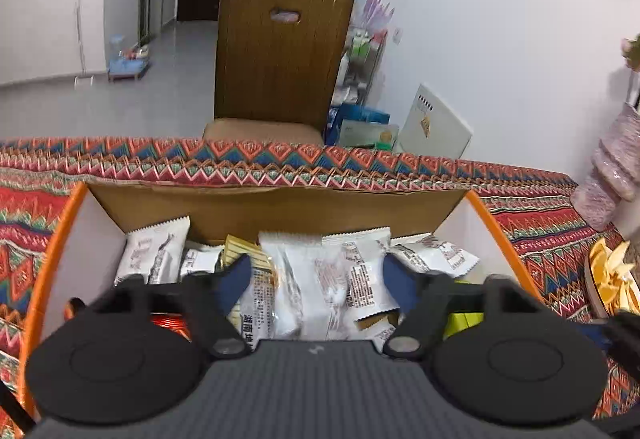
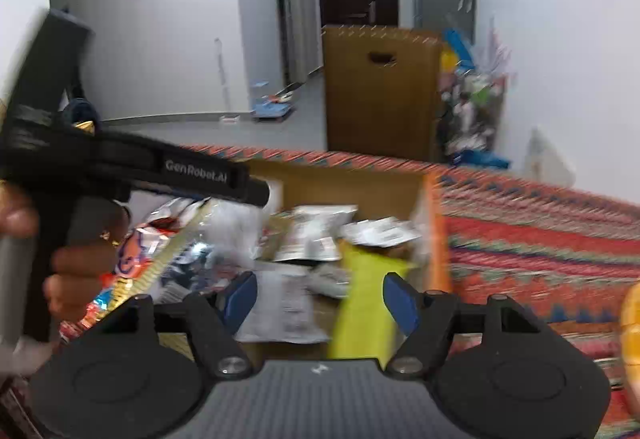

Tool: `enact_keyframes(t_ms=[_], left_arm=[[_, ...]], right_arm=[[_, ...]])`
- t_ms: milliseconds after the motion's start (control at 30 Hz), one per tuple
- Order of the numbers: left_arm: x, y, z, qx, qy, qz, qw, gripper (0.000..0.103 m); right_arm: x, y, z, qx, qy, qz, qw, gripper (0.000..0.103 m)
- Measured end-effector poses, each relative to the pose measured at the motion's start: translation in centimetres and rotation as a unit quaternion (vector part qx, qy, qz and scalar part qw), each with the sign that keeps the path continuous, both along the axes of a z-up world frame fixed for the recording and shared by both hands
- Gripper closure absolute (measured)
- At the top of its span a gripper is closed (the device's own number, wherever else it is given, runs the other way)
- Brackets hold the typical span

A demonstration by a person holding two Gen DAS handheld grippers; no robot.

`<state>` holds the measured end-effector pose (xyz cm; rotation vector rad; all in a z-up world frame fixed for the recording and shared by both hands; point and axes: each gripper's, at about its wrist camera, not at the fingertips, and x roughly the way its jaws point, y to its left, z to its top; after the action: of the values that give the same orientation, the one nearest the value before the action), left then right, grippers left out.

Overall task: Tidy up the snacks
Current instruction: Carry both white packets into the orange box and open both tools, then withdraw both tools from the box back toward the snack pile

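Snack-filled box [image 1: 256,207], orange-edged walls

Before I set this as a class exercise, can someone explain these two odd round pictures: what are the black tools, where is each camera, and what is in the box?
No robot arm here: a person holds a two-finger gripper in each hand, and a fisheye camera on each looks forward along its fingers.

The left wrist view shows the left gripper with its blue-padded jaws apart over a cardboard box of white snack packets. Nothing is pinched.

The right wrist view shows the right gripper, also open, over the same box. A yellow packet lies below it, blurred; the pads do not press it. At the left, the person's hand grips the other tool's handle.

The box stands on a patterned tablecloth; a wooden chair is behind.
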<state>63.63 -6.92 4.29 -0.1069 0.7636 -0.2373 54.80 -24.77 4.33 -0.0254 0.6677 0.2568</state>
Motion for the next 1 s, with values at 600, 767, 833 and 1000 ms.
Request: enact_keyframes(t_ms=[600,767,833,1000], left_arm=[[-19.7,5.4,10.8,0.079,-0.167,-0.012,0.9827,0.014],[-28.7,7.2,12.5,0.065,-0.208,-0.006,0.9761,0.006],[-32.0,7.9,12.7,0.055,-0.220,0.000,0.9740,0.005],[-39.3,8.8,11.7,0.072,-0.249,0.017,0.9657,0.000]], right_arm=[[-11.7,-3.1,8.3,0.015,-0.090,0.009,0.996,0.028],[-17.8,-4.0,10.2,0.021,-0.131,0.019,0.991,0.018],[-20.5,-4.5,10.5,0.025,-0.144,0.021,0.989,0.017],[-26.9,-5.6,10.6,0.025,-0.177,0.033,0.983,0.009]])
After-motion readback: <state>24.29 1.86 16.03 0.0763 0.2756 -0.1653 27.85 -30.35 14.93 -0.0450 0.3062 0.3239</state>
